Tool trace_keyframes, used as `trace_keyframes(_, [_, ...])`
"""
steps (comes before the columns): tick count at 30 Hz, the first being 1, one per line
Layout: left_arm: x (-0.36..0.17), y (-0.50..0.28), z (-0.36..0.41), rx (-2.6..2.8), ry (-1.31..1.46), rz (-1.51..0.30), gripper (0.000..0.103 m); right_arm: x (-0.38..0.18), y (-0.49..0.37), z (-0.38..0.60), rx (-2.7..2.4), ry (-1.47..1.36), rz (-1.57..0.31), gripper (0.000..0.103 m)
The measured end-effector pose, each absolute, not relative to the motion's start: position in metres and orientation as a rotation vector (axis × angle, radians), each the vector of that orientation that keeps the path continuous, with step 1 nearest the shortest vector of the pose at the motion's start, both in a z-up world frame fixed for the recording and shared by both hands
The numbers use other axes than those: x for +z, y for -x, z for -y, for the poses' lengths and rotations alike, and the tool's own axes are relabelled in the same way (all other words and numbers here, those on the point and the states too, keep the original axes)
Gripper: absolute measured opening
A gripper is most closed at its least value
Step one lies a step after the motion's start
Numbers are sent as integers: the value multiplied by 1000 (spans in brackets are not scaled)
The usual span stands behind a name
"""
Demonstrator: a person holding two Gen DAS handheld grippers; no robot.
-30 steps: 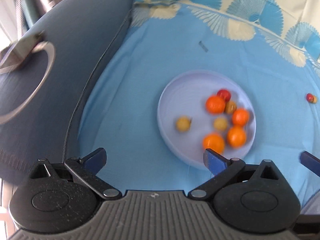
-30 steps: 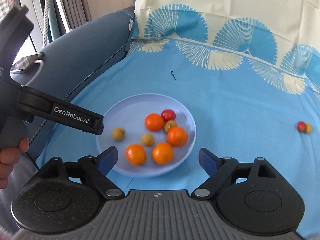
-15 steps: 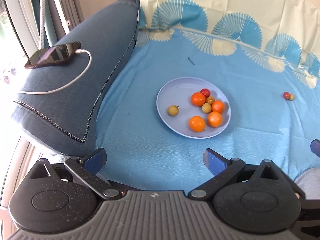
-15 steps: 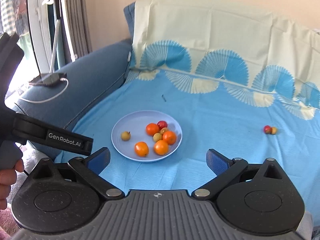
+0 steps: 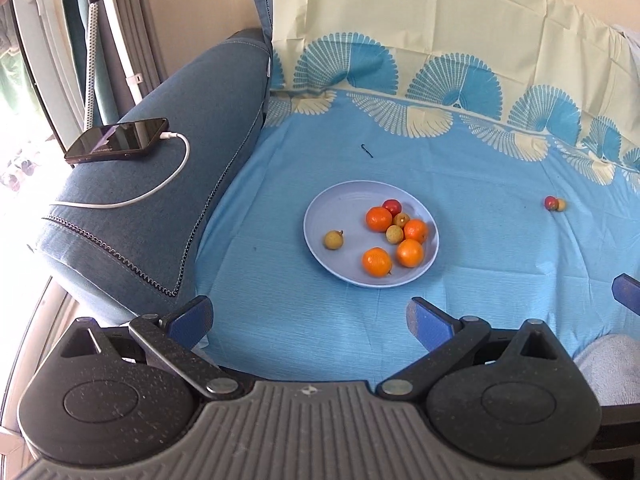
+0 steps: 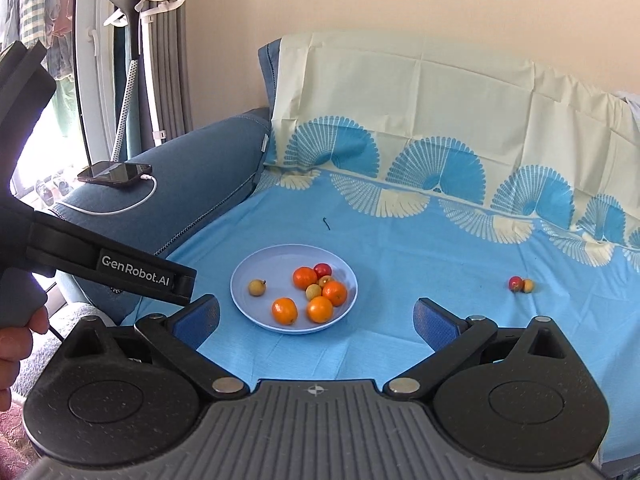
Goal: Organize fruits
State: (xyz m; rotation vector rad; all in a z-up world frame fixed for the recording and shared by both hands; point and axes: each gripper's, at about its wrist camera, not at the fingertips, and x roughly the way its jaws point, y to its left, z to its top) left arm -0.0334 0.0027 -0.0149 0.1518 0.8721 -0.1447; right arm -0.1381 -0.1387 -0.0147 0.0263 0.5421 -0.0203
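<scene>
A pale blue plate (image 5: 344,208) (image 6: 272,264) sits on the blue cloth over the sofa seat. It holds several oranges (image 5: 379,219), small tan fruits (image 5: 333,239) and one red fruit (image 5: 391,206). Off to the right, a red fruit (image 5: 551,202) (image 6: 515,283) and a tan one (image 5: 561,205) lie together on the cloth. My left gripper (image 5: 308,316) hangs open and empty, well short of the plate. My right gripper (image 6: 316,314) is open wide, empty, just short of the plate's near rim. The left gripper's body (image 6: 136,276) shows at the left of the right wrist view, held by a hand (image 6: 16,344).
A phone (image 5: 116,140) on a white cable (image 5: 160,184) rests on the blue armrest (image 5: 152,216) at left. A small dark twig (image 5: 367,150) lies behind the plate. The cloth-draped backrest (image 6: 440,92) rises behind. A garment steamer stand (image 6: 132,60) is by the window.
Both grippers have drawn back and upward from the plate, so it looks smaller and farther, and the armrest, phone and backrest have come into view. The right jaws spread a little wider.
</scene>
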Motion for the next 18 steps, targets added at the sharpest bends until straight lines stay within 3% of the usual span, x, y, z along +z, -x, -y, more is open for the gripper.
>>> trace_keyframes(18, [-19, 32, -4, -150, -149, -889, 103, -16, 137, 134, -22, -23, -553, 102])
